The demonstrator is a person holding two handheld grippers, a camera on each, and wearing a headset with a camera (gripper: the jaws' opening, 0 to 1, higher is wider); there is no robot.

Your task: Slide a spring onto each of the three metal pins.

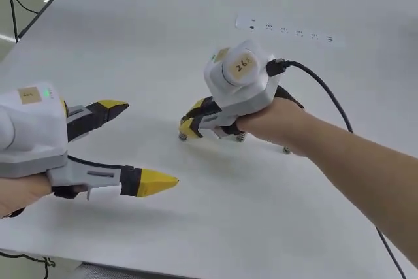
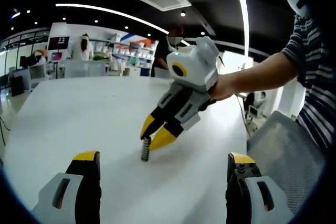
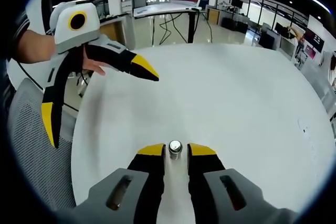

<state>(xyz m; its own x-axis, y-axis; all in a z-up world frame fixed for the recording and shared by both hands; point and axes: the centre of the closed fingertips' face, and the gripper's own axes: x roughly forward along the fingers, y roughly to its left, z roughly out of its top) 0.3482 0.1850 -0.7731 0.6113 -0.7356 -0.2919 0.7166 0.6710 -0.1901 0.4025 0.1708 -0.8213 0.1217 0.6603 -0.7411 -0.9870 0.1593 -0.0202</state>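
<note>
Left gripper (image 1: 145,143): fingers spread. Right gripper (image 1: 188,125): pinches upright spring (image 2: 145,149) on tabletop (image 1: 196,31); mid-fitting, apparently; requires straight seating next.

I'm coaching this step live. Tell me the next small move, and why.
Probably ease the right gripper open and lift off: its jaws close on a spring that stands upright on the table, a round metal top showing between them. The left gripper hangs open, empty.
</note>
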